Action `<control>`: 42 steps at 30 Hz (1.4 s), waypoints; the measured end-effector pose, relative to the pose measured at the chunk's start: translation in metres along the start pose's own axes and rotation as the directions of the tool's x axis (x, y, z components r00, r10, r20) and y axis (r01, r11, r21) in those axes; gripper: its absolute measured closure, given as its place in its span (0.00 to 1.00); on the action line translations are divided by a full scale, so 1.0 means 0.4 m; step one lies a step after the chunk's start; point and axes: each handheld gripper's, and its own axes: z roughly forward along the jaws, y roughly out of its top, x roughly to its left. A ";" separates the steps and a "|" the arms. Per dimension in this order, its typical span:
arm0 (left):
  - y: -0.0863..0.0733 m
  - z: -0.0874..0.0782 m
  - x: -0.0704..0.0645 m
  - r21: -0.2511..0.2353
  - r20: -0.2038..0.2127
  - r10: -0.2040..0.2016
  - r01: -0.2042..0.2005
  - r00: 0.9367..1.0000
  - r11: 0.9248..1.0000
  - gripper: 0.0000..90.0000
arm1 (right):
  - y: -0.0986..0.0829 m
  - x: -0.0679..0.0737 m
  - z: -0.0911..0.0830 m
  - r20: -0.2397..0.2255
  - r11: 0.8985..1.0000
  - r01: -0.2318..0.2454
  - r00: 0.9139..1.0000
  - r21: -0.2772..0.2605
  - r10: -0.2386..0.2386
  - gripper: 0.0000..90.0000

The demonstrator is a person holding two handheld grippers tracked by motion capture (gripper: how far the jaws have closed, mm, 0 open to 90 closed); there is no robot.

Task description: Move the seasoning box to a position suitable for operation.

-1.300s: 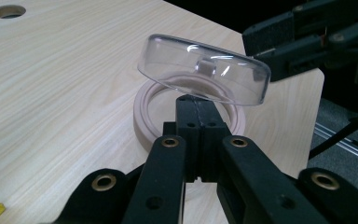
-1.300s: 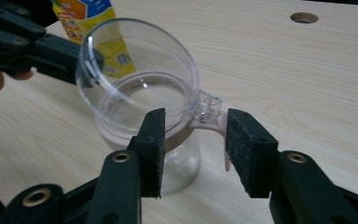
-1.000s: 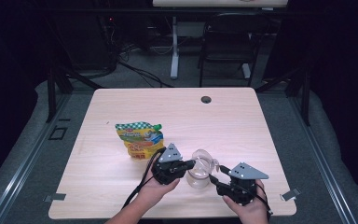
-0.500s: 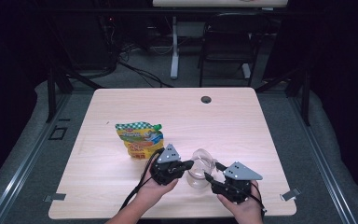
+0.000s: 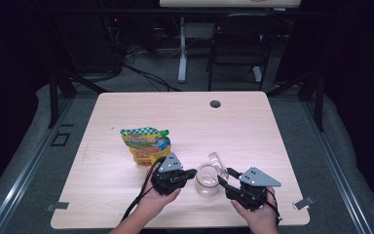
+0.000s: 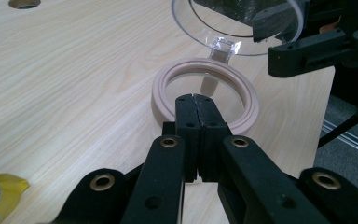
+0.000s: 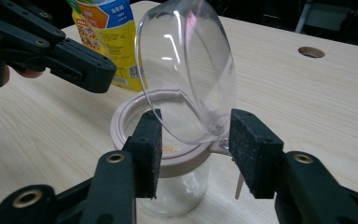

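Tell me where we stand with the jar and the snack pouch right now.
Done: the jar stands with its clear lid swung up on its hinge.

In hand: the left gripper is shut, apparently on the jar's rim, and the right gripper sits open with its jaws either side of the lid's hinge.

Left: the pouch lies untouched on the table, and the jar looks nearly empty, so filling it probably remains.

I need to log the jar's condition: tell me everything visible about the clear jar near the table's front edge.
The clear glass-like jar stands upright on the pale wooden table, topped by a pinkish-beige plastic rim. Its transparent domed lid is hinged open, tilted up. A few crumbs lie inside. The right gripper, open, straddles the rim.
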 end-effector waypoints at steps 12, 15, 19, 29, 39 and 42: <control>-0.035 -0.073 0.033 0.000 -0.057 0.003 -0.003 0.998 1.000 0.96 | -0.002 -0.015 0.000 0.013 1.000 -0.030 0.999 0.009 0.030 0.69; -0.052 -0.102 0.047 0.001 -0.075 -0.002 0.002 0.997 1.000 0.96 | -0.005 -0.022 0.000 0.009 0.999 -0.050 0.999 0.010 0.050 0.70; -0.089 -0.144 0.064 -0.002 -0.097 -0.017 0.017 0.995 1.000 0.95 | -0.007 -0.027 0.000 0.021 0.998 -0.062 0.998 0.016 0.062 0.71; -0.168 -0.211 0.103 -0.035 -0.130 -0.080 0.076 0.988 0.996 0.93 | -0.019 -0.050 0.015 0.019 0.986 -0.161 0.987 0.033 0.160 0.75; -0.179 -0.207 0.116 -0.037 -0.144 -0.093 0.089 0.985 0.995 0.89 | -0.018 -0.053 0.019 0.030 0.984 -0.176 0.984 0.039 0.175 0.79; -0.183 -0.209 0.116 -0.033 -0.149 -0.093 0.089 0.985 0.995 0.88 | -0.016 -0.059 0.022 0.021 0.981 -0.187 0.982 0.042 0.186 0.81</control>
